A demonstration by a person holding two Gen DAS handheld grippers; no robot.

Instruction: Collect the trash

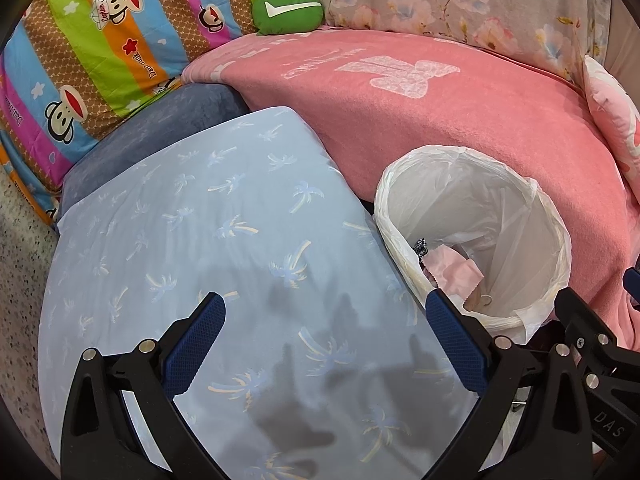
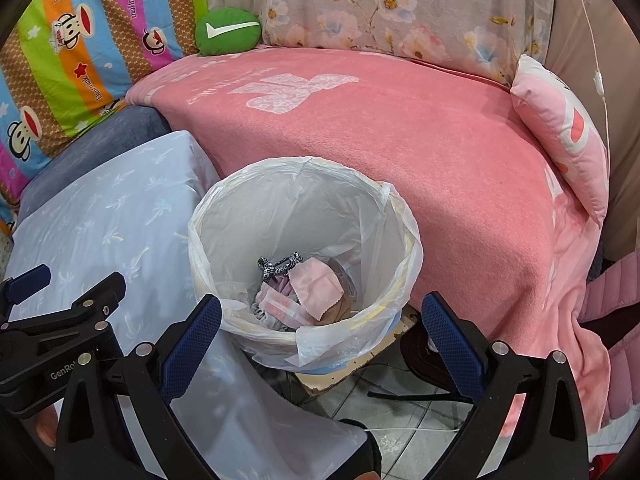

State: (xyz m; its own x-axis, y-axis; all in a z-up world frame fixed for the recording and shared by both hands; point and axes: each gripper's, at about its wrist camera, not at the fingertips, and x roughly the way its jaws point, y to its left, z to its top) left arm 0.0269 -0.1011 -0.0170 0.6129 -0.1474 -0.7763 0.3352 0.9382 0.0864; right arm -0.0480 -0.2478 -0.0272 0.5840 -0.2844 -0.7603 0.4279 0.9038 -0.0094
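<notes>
A white bin lined with a clear plastic bag stands on the floor between a light blue stool and a pink bed. It holds a pink cloth, a black-and-white hair tie and other scraps. The bin also shows in the left wrist view. My right gripper is open and empty, just above the bin's near rim. My left gripper is open and empty above the light blue palm-print cover, left of the bin.
The pink blanket covers the bed behind the bin. A green cushion, a striped cartoon quilt and a floral pillow lie at the back. A pink pillow sits at right. Cables cross the tiled floor.
</notes>
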